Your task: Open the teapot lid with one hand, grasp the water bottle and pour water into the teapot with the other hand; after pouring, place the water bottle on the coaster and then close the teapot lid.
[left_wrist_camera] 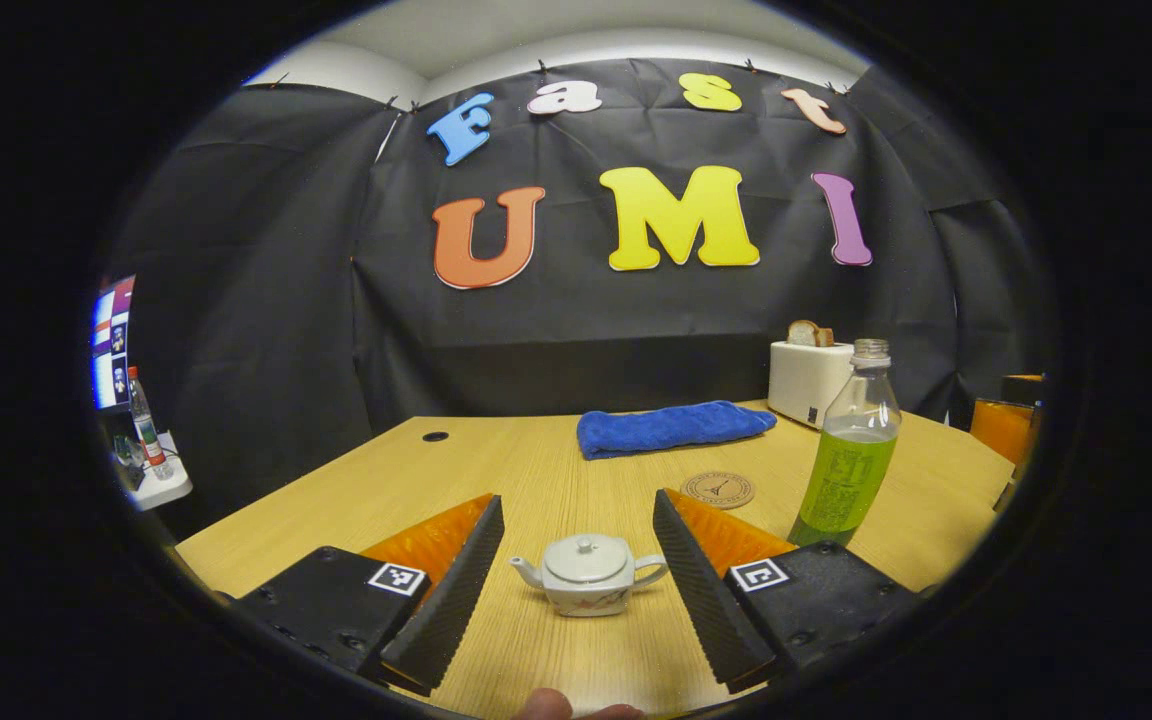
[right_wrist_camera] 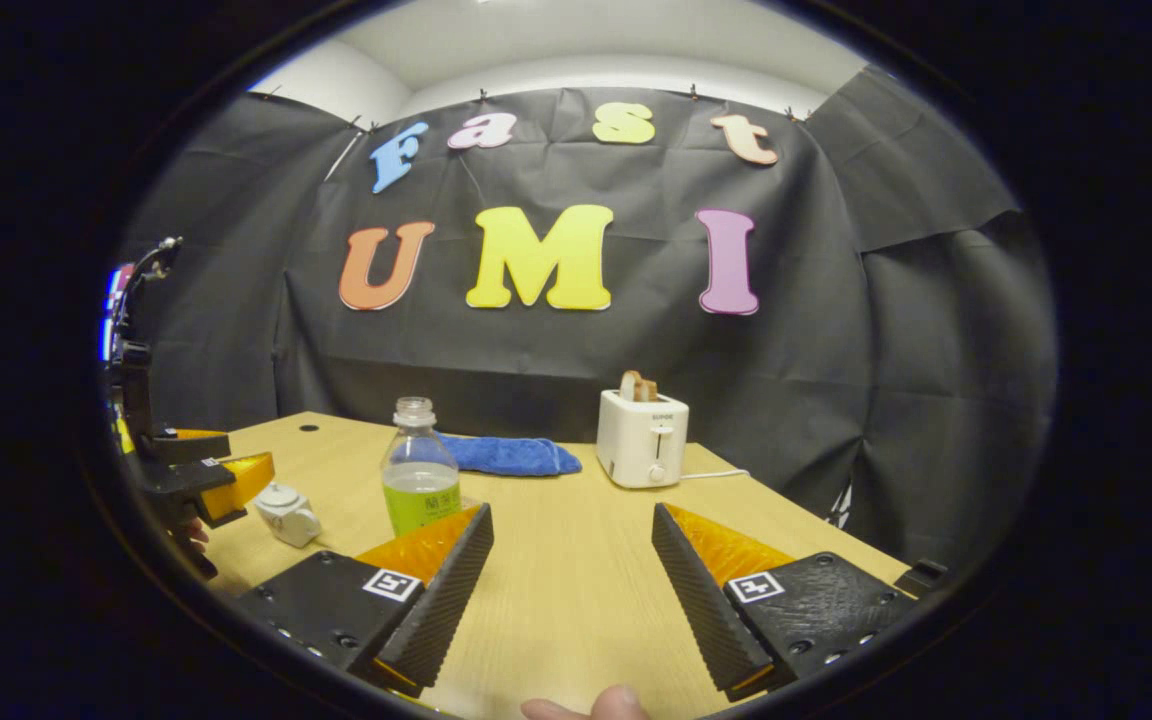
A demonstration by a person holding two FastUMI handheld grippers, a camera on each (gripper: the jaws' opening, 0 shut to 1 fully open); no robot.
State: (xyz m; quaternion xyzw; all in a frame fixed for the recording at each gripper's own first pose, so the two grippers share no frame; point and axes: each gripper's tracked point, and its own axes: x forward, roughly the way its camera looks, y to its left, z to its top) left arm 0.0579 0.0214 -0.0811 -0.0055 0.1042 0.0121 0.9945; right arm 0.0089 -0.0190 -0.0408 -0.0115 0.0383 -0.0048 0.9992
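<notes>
A small white teapot (left_wrist_camera: pixel 588 575) with its lid (left_wrist_camera: pixel 585 556) on stands on the wooden table, framed between the fingers of my open left gripper (left_wrist_camera: pixel 578 520), a little ahead of the tips. The uncapped water bottle (left_wrist_camera: pixel 848 455) with green liquid stands to its right, near a round cork coaster (left_wrist_camera: pixel 720 489). In the right gripper view, my right gripper (right_wrist_camera: pixel 572 525) is open over bare table. The bottle (right_wrist_camera: pixel 419 468) stands ahead to its left. The teapot (right_wrist_camera: pixel 286 513) sits far left, beside the other gripper (right_wrist_camera: pixel 198 476).
A folded blue towel (left_wrist_camera: pixel 671 427) lies at the back of the table (left_wrist_camera: pixel 526 470), and a white toaster (left_wrist_camera: pixel 808 380) holding bread stands at the back right. An orange object (left_wrist_camera: pixel 1004 425) sits at the right edge. A small side shelf (left_wrist_camera: pixel 151 480) with a bottle stands beyond the left table edge.
</notes>
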